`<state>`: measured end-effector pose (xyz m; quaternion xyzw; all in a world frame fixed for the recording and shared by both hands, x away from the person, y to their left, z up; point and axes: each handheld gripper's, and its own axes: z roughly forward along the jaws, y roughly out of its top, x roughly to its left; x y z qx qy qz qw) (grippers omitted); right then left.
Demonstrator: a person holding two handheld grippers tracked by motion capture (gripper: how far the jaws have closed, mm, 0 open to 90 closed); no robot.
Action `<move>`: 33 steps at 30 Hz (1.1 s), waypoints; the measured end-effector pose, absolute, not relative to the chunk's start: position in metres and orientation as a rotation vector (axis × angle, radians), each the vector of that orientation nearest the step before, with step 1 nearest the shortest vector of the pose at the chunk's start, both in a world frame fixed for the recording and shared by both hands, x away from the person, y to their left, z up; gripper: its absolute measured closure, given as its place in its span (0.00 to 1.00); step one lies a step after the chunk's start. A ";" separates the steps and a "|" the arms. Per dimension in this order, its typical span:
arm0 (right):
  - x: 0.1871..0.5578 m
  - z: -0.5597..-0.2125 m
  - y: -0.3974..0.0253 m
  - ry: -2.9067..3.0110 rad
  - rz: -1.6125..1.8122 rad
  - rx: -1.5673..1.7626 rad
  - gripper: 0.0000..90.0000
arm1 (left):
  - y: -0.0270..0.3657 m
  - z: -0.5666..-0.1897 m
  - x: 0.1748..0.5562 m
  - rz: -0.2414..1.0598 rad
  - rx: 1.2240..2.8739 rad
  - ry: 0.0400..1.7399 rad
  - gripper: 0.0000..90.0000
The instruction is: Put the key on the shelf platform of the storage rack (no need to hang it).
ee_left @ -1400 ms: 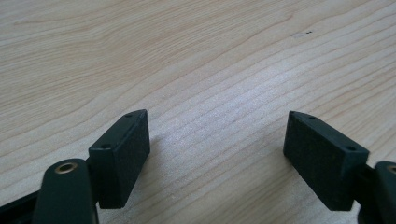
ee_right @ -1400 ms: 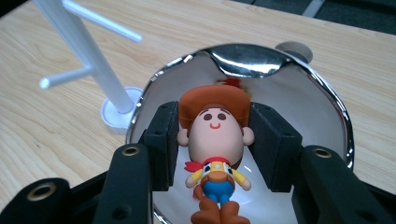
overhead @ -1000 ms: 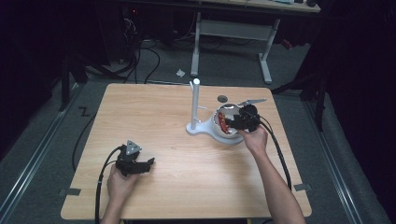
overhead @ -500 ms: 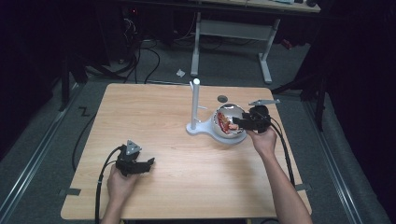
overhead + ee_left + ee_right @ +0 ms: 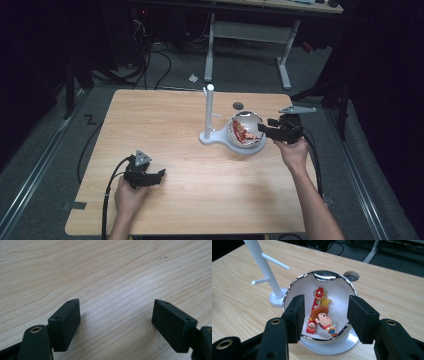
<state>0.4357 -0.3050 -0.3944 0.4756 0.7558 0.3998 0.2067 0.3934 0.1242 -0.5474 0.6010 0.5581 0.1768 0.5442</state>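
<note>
A shiny metal bowl (image 5: 250, 120) stands on a white base right of the table's middle. In it lies a keychain (image 5: 322, 316) with a cowboy figure, a red strap and a gold star, seen as a red shape (image 5: 241, 131) from above. My right gripper (image 5: 263, 130) hovers just right of the bowl and points left at it. In its own view my right gripper (image 5: 326, 303) is open, its jaws standing before the bowl's near rim (image 5: 325, 275) with nothing held. My left gripper (image 5: 160, 174) rests low at the front left; here too it (image 5: 116, 312) is open over bare wood.
A white peg stand (image 5: 209, 112) rises just left of the bowl, and its pole (image 5: 265, 267) with short pegs shows in the right gripper view. A round cable hole (image 5: 238, 105) lies behind the bowl. Cables trail from both grippers over the wooden table (image 5: 165, 125).
My right gripper has drawn back to the right, from above the bowl to beside its right rim. The left gripper has stayed where it was.
</note>
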 end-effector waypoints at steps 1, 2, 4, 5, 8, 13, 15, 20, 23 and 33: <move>0.433 -0.392 -0.306 2.096 1.126 1.318 0.55 | 0.124 -0.547 0.393 0.419 1.426 1.324 0.26; 0.431 -0.389 -0.308 2.088 1.145 1.315 0.55 | 0.124 -0.547 0.393 0.419 1.426 1.324 0.26; 0.427 -0.385 -0.310 2.076 1.161 1.316 0.55 | 0.124 -0.547 0.393 0.419 1.426 1.324 0.26; 0.425 -0.384 -0.312 2.071 1.159 1.315 0.55 | 0.124 -0.547 0.393 0.419 1.425 1.325 0.26; 0.422 -0.381 -0.316 2.067 1.155 1.318 0.55 | 0.124 -0.548 0.393 0.421 1.425 1.324 0.26; 0.413 -0.376 -0.318 2.057 1.173 1.300 0.55 | 0.124 -0.547 0.394 0.420 1.425 1.324 0.26; 0.409 -0.374 -0.318 2.052 1.187 1.285 0.55 | 0.124 -0.547 0.394 0.421 1.425 1.324 0.26; 0.400 -0.374 -0.320 2.053 1.220 1.283 0.55 | 0.124 -0.547 0.394 0.420 1.425 1.324 0.26; 0.393 -0.374 -0.320 2.055 1.218 1.277 0.55 | 0.124 -0.547 0.394 0.420 1.424 1.324 0.26; 0.373 -0.365 -0.320 2.042 1.249 1.258 0.55 | 0.124 -0.547 0.394 0.421 1.426 1.324 0.26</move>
